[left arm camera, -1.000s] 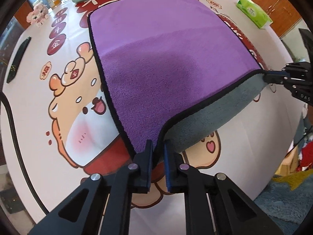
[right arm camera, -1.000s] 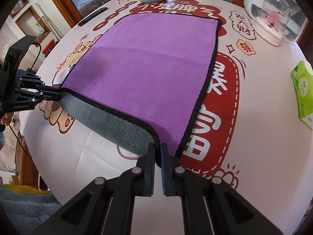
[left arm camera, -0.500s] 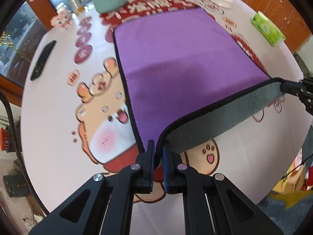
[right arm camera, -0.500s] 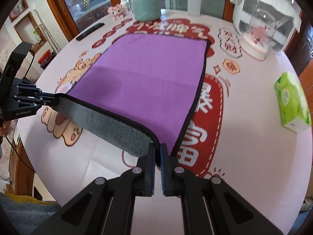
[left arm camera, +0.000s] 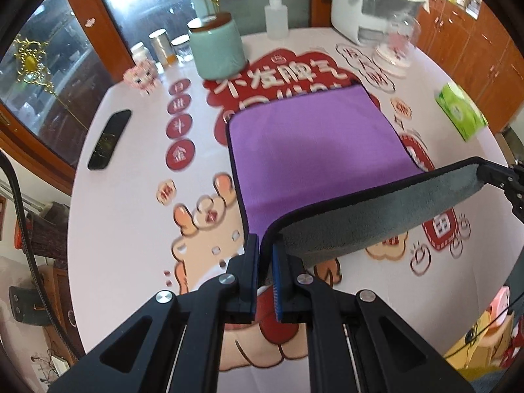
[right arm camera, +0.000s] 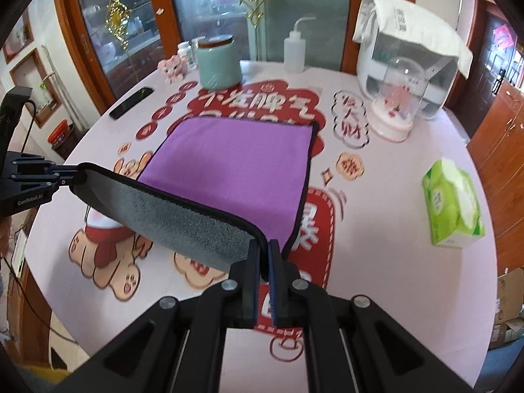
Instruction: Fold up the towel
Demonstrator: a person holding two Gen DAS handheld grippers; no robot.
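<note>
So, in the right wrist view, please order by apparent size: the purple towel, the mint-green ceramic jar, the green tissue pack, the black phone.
1. Purple towel, by far.
2. Green tissue pack and mint-green ceramic jar: alike; the jar is farther away, so unsure.
3. Black phone.

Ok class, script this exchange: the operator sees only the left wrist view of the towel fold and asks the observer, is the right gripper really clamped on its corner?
Observer: Yes. The right wrist view shows the right gripper shut on a near corner of the towel, with the grey underside lifted.
Operator: How does my left gripper look from outside?
Observer: The left gripper pinches the other near corner, held above the table.
Operator: The lifted flap hides the towel's right edge from me.
Observer: That edge lies flat on the table from the far corner until just short of the right gripper.
</note>
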